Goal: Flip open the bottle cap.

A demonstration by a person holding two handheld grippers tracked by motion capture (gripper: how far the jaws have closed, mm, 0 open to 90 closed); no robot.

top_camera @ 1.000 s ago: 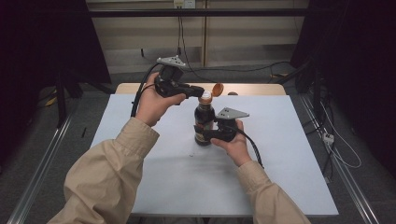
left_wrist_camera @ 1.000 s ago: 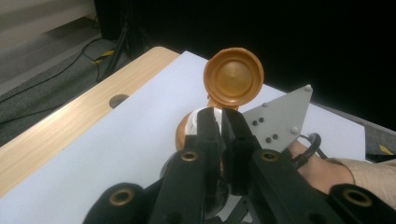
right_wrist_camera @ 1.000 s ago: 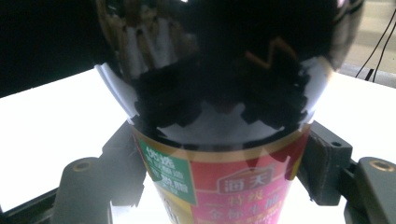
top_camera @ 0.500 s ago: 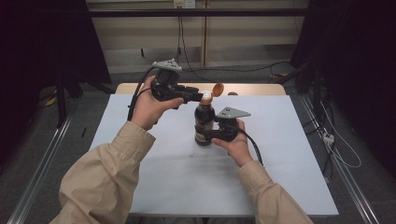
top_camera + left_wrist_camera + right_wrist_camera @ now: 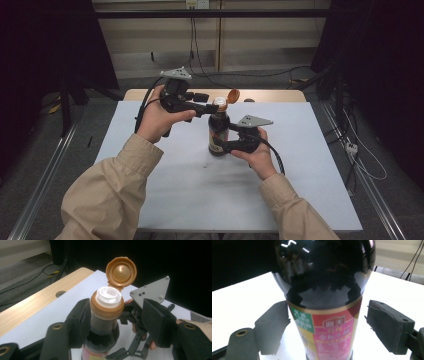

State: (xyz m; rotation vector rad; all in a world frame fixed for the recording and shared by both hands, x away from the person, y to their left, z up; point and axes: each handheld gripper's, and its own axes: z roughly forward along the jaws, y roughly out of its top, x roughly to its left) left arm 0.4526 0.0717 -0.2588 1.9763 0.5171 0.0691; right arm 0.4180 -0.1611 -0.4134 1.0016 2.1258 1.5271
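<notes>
Nearest the person, the right gripper (image 5: pixel 226 145) sits low at the bottle (image 5: pixel 218 134), which stands upright on the white table (image 5: pixel 150 200) near its middle. Its jaws have just been opening; in the right gripper view the bottle's label sits between both pads (image 5: pixel 272 326) with a gap on each side, so the bottle is released. Farther off, the left gripper (image 5: pixel 209 109) flanks the neck; its jaws have also just been opening, the right pad (image 5: pixel 156 323) well clear. The brown cap (image 5: pixel 121 271) stands flipped open behind the white spout (image 5: pixel 108 294).
</notes>
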